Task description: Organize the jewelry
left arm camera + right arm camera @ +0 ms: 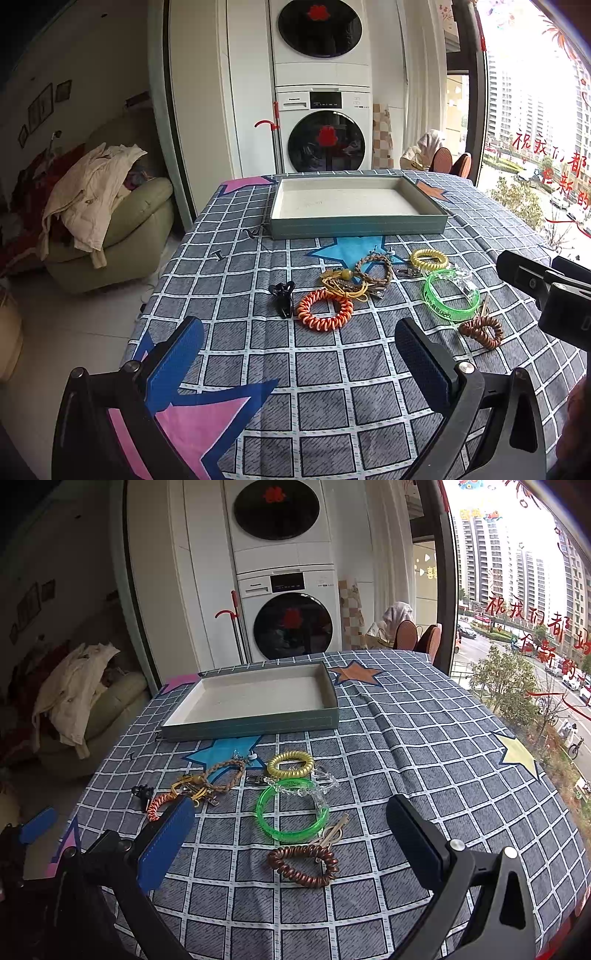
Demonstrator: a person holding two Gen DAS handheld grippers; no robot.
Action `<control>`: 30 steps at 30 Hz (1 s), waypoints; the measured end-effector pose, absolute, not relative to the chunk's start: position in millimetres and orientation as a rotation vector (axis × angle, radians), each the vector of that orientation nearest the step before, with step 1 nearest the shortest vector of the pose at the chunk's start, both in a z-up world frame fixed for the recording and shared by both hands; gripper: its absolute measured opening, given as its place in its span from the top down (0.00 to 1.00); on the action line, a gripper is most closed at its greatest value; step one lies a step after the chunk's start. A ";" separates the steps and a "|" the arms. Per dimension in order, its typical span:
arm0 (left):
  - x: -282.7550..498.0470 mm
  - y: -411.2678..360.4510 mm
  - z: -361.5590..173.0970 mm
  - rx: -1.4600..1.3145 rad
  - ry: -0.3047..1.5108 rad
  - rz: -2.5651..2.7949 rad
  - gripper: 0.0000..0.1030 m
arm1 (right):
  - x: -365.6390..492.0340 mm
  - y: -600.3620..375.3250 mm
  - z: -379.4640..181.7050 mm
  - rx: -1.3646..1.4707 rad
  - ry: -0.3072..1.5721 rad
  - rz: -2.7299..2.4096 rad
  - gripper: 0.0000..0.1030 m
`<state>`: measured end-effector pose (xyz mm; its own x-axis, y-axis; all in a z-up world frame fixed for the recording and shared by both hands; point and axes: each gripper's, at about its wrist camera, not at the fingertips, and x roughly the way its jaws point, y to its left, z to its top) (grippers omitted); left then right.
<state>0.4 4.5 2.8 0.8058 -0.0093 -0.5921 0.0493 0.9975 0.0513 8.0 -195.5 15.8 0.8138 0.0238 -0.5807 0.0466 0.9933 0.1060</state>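
A grey-green tray (354, 225) (251, 725) with a pale lining stands empty at the far side of the checked cloth. In front of it lie an orange coil bracelet (325, 311) (160, 805), a braided brown bracelet (375, 271) (225, 775), a yellow coil bracelet (429, 258) (290, 764), a green bangle (451, 295) (291, 812), a brown coil bracelet (481, 331) (303, 866), a clear chain (321, 781) and a black clip (282, 295) (142, 794). My left gripper (299, 354) is open, empty, short of the orange coil. My right gripper (291, 845) is open, empty, straddling the brown coil.
The table carries a grey checked cloth (332, 398) (424, 738) with coloured stars. A sofa (122, 229) piled with clothes stands left. Stacked washing machines (325, 110) stand behind. A large window (524, 609) is at the right. My right gripper body (546, 291) shows at the left wrist view's right edge.
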 end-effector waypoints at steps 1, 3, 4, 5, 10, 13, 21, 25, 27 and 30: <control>0.1 4.8 2.6 0.066 0.633 -0.031 0.00 | 8.1 -195.3 16.1 0.117 0.620 -0.012 0.00; 0.3 4.6 2.5 0.066 0.633 -0.031 0.00 | 8.3 -195.3 16.0 0.117 0.620 -0.014 0.00; 0.1 4.9 2.4 0.065 0.633 -0.031 0.00 | 8.7 -195.2 16.1 0.117 0.622 -0.014 0.00; 0.2 5.3 2.4 0.064 0.634 -0.031 0.00 | 8.5 -195.7 16.2 0.117 0.622 -0.015 0.00; 1.4 7.7 2.4 0.055 0.643 -0.028 0.00 | 8.7 -196.6 16.7 0.121 0.620 -0.019 0.00; 2.9 10.0 1.5 0.048 0.652 -0.026 0.00 | 8.1 -198.4 16.5 0.124 0.617 -0.021 0.00; 5.0 14.0 0.7 0.038 0.669 -0.029 0.00 | 8.1 -199.6 16.2 0.126 0.614 -0.029 0.00; 8.5 14.1 -0.5 0.036 0.681 -0.029 0.00 | 7.9 -200.2 15.2 0.123 0.617 -0.034 0.00; 9.8 14.9 -1.1 0.031 0.686 -0.029 0.00 | 7.7 -200.6 15.0 0.123 0.615 -0.035 0.00; 11.2 16.5 -2.3 0.025 0.695 -0.029 0.00 | 7.4 -200.9 15.0 0.125 0.615 -0.035 0.00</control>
<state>11.2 16.5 -2.2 0.7678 -0.0187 -0.6404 0.0352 0.9993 0.0130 7.4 -200.9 15.0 0.8163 0.0041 -0.5776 0.0701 0.9919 0.1061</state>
